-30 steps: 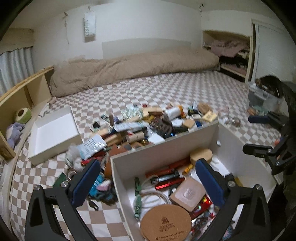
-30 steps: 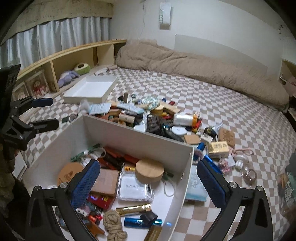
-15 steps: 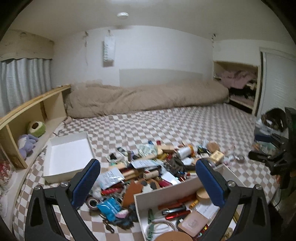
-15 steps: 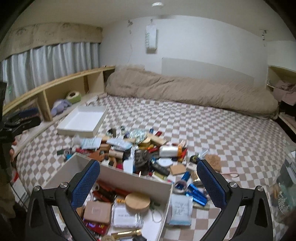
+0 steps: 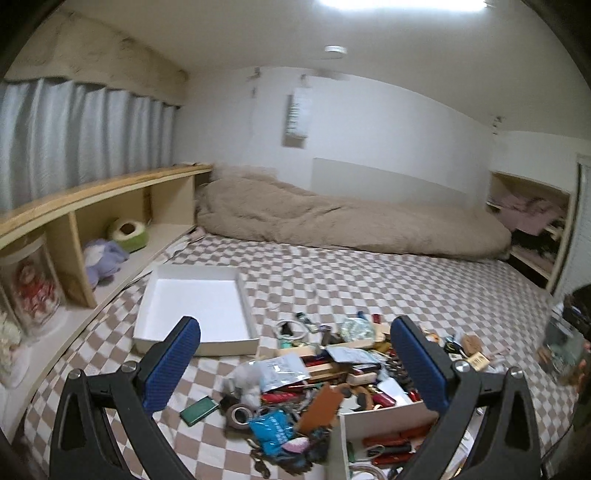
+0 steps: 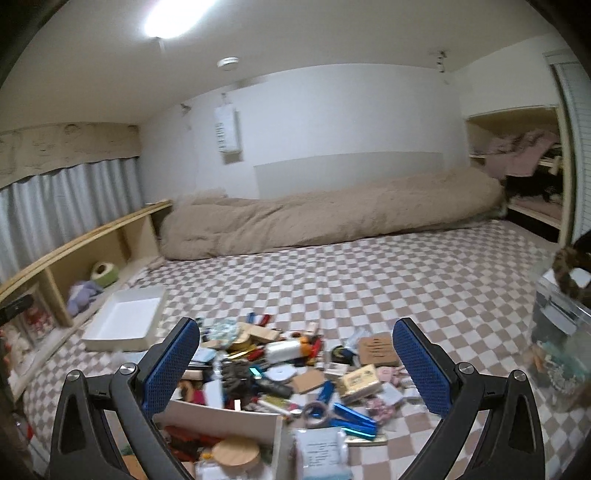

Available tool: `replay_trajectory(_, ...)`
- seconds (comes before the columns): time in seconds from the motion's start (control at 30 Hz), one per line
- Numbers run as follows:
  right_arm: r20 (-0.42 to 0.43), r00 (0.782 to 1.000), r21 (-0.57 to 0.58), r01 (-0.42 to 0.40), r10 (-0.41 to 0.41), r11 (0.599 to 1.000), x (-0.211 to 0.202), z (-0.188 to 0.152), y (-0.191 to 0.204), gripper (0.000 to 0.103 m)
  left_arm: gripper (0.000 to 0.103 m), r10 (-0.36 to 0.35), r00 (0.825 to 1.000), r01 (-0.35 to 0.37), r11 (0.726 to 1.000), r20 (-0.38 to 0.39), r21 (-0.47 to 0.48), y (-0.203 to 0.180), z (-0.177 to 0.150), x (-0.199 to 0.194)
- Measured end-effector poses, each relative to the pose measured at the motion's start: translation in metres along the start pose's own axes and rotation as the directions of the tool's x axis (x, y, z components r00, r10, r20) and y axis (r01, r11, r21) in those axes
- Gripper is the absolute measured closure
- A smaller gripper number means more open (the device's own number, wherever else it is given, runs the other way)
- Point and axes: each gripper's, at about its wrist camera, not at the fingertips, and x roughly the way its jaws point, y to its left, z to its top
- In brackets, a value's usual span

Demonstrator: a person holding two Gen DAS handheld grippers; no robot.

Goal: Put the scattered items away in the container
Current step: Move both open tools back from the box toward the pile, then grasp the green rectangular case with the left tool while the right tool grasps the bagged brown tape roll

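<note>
Both claws spread wide and empty, my right gripper (image 6: 295,369) sits nearer the blue tube (image 6: 354,416), lying long-axis left-to-right just beside the white box (image 6: 221,415), while my left gripper (image 5: 295,369) hangs over the pile's left.

A ceiling light (image 6: 173,16) glares white at the top of both views and lights the room evenly with soft shadows, while motion blur smears the clutter (image 6: 280,373) and duvet (image 5: 347,225), and the fisheye bends the dark-cornered edges.

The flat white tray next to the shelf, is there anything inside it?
Empty. The flat white tray shows only its bare white bottom in both views; the scattered items lie outside it on the checkered cover.
</note>
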Motion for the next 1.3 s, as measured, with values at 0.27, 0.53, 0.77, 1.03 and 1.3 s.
replay_trajectory(0.27, -0.033, 0.995, 0.082, 0.095, -0.093, 0.992, 0.022, -0.019, -0.035, 0.0, 0.0, 0.036, 0.998, -0.038, 0.998, -0.046, -0.056, 0.027, -0.017, 0.022)
replay_trajectory(0.53, -0.036, 0.984, 0.128, 0.179, -0.176, 0.975, 0.044, -0.044, -0.066, 0.0, 0.0, 0.12, 0.989, -0.127, 0.989, -0.088, -0.079, 0.052, -0.035, 0.052)
replay_trajectory(0.77, -0.105, 0.972, 0.182, 0.226, -0.21, 0.957, 0.066, -0.064, -0.1, 0.0, 0.0, 0.138, 0.982, -0.152, 0.983, -0.131, -0.107, 0.075, -0.059, 0.077)
replay_trajectory(1.03, -0.212, 0.936, 0.248, 0.331, -0.283, 0.91, 0.085, -0.09, -0.14, 0.0, 0.0, 0.234, 0.954, -0.25, 0.966, -0.186, -0.067, 0.09, -0.083, 0.104)
replay_trajectory(1.3, -0.312, 0.898, 0.278, 0.4, -0.311, 0.874, 0.101, -0.115, -0.169, 0.0, 0.0, 0.236, 0.924, -0.276, 0.956, -0.303, -0.099, 0.112, -0.118, 0.135)
